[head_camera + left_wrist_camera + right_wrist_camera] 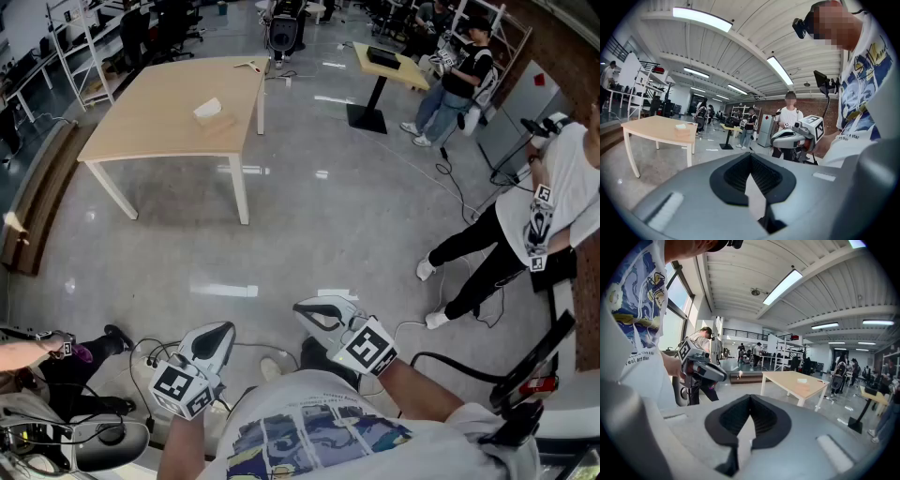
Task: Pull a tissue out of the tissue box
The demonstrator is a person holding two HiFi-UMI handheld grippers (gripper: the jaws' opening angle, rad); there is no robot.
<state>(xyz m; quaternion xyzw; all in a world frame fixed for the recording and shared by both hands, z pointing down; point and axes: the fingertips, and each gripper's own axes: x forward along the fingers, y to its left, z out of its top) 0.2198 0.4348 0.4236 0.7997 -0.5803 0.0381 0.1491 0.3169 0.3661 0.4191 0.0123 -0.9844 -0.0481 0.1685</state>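
L claw (217,336) clenched, nothing btwn jaws. R claw (314,314) clenched too, empty. Both are held low by the person's torso, side by side, apart, above the floor (309,225). Tissue box (208,110) sits on the wooden tabletop (150,127), well ahead of both claws and a bit to the L, w/ white tissue showing on top.

Well ahead of your left claw (223,330) stands a wooden bench (159,127). A smaller bench (384,61) sits farther right, and a person in white (548,202) stands right of your right claw (305,311).
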